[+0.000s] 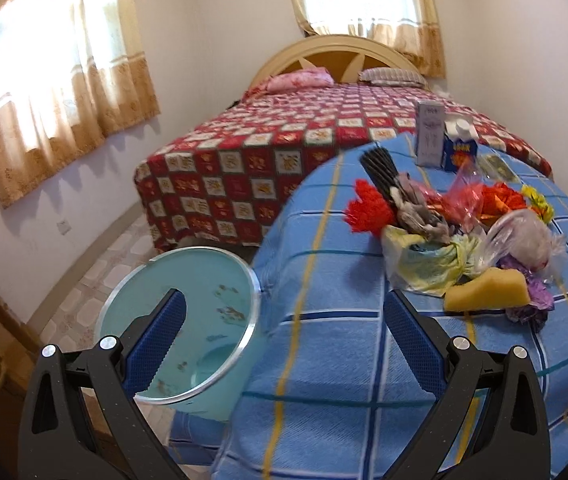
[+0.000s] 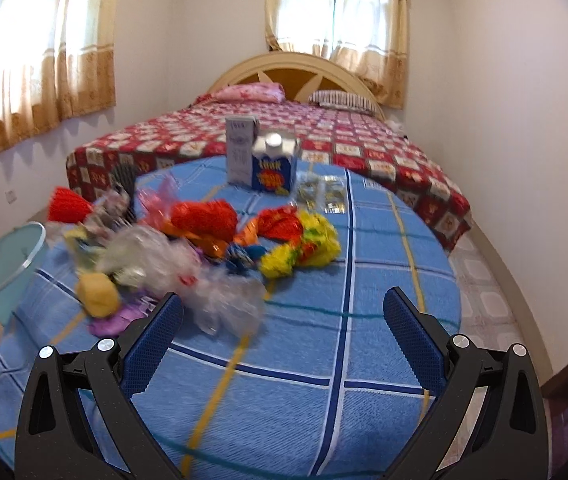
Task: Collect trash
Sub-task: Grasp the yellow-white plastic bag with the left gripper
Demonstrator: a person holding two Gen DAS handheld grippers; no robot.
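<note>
A heap of trash (image 1: 459, 232) lies on the blue checked cloth: red tinsel (image 1: 367, 210), clear plastic bags (image 1: 523, 240), a yellow sponge (image 1: 487, 294), purple wrappers and a black comb-like piece (image 1: 377, 168). A light-blue bin (image 1: 188, 320) stands on the floor at the table's left edge. My left gripper (image 1: 284, 308) is open, hovering between bin and heap with nothing held. In the right wrist view the same heap (image 2: 188, 248) lies ahead to the left, with yellow tinsel (image 2: 303, 244). My right gripper (image 2: 284, 308) is open over bare cloth, holding nothing.
A grey carton (image 2: 240, 152) and a blue carton (image 2: 274, 166) stand at the table's far edge, with flat packets (image 2: 323, 196) beside them. A bed (image 2: 268, 136) with a red patterned cover lies beyond. Tiled floor (image 2: 487, 280) runs along the right. The bin (image 2: 4, 264) shows at far left.
</note>
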